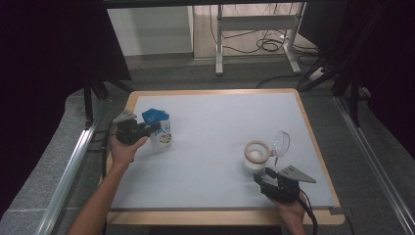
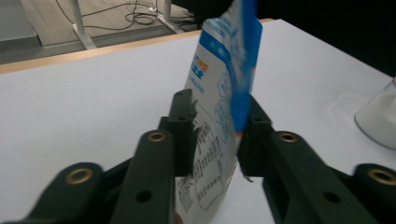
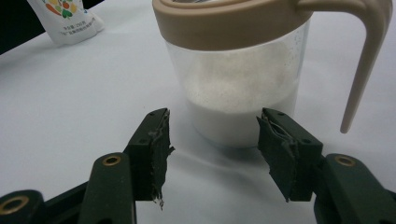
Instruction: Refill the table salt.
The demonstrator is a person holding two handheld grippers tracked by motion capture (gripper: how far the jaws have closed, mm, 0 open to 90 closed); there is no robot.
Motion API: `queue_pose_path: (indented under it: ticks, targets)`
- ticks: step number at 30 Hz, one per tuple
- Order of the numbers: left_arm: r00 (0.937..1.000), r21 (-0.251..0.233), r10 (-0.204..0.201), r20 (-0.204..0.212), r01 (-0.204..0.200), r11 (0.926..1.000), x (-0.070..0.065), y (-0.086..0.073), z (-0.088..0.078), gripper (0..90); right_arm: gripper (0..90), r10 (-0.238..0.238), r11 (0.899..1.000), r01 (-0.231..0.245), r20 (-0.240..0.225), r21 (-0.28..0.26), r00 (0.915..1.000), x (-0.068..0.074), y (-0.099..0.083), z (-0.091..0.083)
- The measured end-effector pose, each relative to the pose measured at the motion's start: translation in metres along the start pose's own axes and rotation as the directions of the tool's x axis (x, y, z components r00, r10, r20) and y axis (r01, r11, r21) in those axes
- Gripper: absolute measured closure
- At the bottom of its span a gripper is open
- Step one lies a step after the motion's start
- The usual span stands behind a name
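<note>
1. Nearest, at the person's edge of the table, the right gripper is held with its jaws spread and empty, just short of the clear jar. In the right gripper view the jar stands between and beyond the two jaws, part filled with white powder under a beige collar and handle.
2. If the jaws are closed off centre on the round wall, the jar may be squeezed sideways or tipped; with its clear lid flipped open, powder would likely be spilled.
3. Farther off, toward the left edge, the left gripper is closed on the blue-and-white pouch. In the left gripper view the pouch is pinched low between the jaws and leans tilted.
4. Because the pouch is soft and held low, it may fold over the jaws or slip when lifted.
5. Whether the pouch top is already opened cannot be told; if so, contents could be shed early.
</note>
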State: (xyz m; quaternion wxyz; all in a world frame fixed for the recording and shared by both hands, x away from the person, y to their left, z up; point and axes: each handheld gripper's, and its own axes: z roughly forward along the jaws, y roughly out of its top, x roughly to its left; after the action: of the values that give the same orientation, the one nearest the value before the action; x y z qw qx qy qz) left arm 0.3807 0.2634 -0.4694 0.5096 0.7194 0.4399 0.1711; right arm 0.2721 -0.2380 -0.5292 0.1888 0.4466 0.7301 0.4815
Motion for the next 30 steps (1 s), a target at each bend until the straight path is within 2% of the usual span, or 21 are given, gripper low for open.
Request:
queue_pose_path:
  ticks: [1, 3, 4, 9, 17, 21, 26, 28, 30]
  targets:
    - [1.0, 0.004, -0.008, 0.003, 0.008, 1.0, 0.0, 0.0, 0.0, 63.9, 43.9, 0.0, 1.0, 0.0, 0.001, -0.001, 1.0, 0.0, 0.0, 0.0]
    - [0.9994, 0.032, -0.034, 0.007, 0.033, 0.9989, 0.001, 0.0, 0.0, 54.6, 43.9, 0.004, 1.0, -0.004, -0.003, -0.002, 1.0, 0.0, 0.0, 0.0]
    - [0.9988, 0.04, -0.048, 0.01, 0.047, 0.9981, 0.001, -0.002, -0.002, 47.1, 44.0, 0.008, 1.0, -0.008, -0.005, -0.004, 1.0, 0.0, 0.0, 0.0]
    - [0.9996, 0.056, -0.029, -0.001, 0.029, 0.998, -0.004, -0.011, -0.005, 41.5, 44.0, 0.009, 1.0, -0.009, -0.003, -0.006, 1.0, -0.002, 0.001, 0.0]
    - [0.999, 0.059, -0.044, -0.003, 0.044, 0.9973, -0.009, -0.025, -0.017, 39.4, 43.9, 0.013, 1.0, -0.013, -0.005, -0.015, 0.9999, -0.003, 0.002, -0.001]
    - [0.9996, 0.075, -0.029, 0.001, 0.028, 0.9967, -0.014, -0.035, -0.02, 39.1, 43.9, 0.019, 1.0, -0.02, -0.011, -0.02, 0.9998, -0.003, 0.003, -0.002]
    - [0.9992, 0.094, -0.022, 0.033, 0.019, 0.9954, -0.022, -0.049, -0.018, 39.1, 44.0, 0.02, 0.999, -0.02, -0.019, -0.025, 0.9996, -0.004, 0.004, -0.005]
    - [0.9995, 0.107, -0.007, 0.032, 0.003, 0.9943, -0.026, -0.056, -0.017, 39.1, 44.5, 0.024, 0.999, -0.024, -0.022, -0.028, 0.9995, -0.005, 0.004, -0.006]
    - [0.9987, 0.102, -0.02, 0.046, 0.016, 0.9947, -0.028, -0.061, -0.018, 39.2, 45.6, 0.023, 0.999, -0.024, -0.025, -0.031, 0.9994, -0.006, 0.005, -0.008]
